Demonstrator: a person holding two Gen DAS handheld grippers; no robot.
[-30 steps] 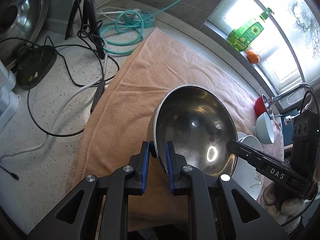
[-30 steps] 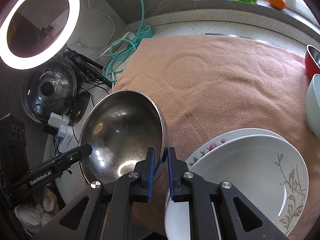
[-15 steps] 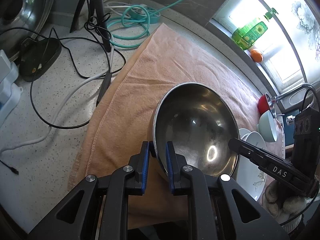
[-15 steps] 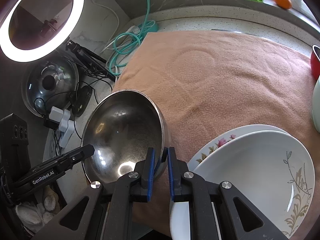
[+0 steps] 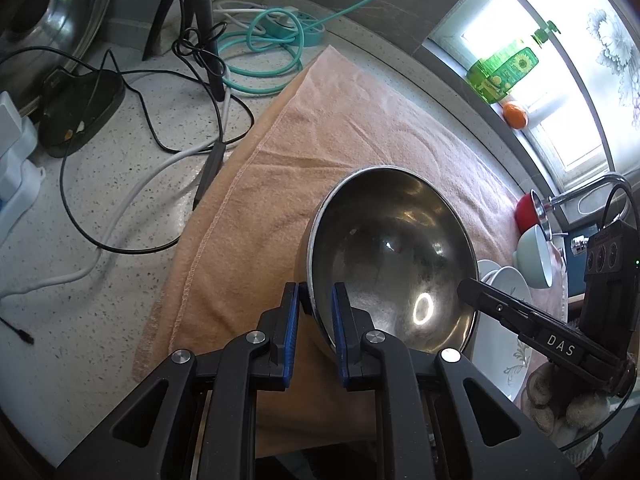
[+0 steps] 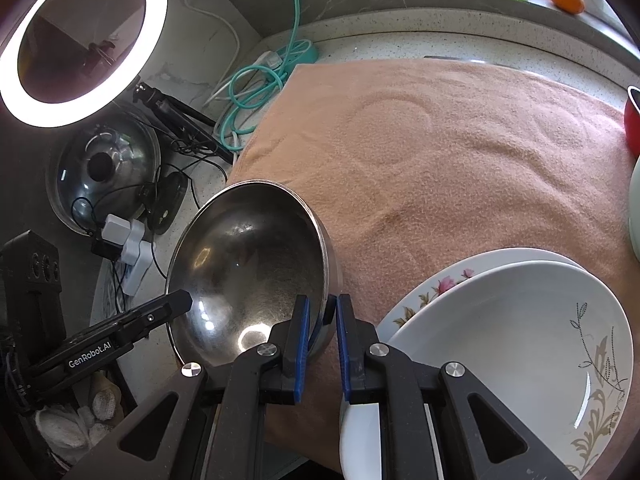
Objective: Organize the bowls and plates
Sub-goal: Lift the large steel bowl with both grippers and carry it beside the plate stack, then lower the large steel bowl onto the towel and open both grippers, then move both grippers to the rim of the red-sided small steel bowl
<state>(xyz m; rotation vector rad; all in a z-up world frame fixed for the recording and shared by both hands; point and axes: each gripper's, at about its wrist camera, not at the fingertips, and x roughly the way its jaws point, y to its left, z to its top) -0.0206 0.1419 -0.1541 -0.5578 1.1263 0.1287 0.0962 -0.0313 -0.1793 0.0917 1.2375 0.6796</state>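
The stainless steel bowl is held tilted above the peach towel, its rim pinched at opposite sides by the left gripper and the right gripper. At three o'clock of it in the right wrist view, two stacked white floral plates are seen on the towel; a coiled teal cable lies at twelve o'clock

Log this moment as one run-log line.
left gripper: shut on steel bowl rim | right gripper: shut on opposite rim | bowl over towel
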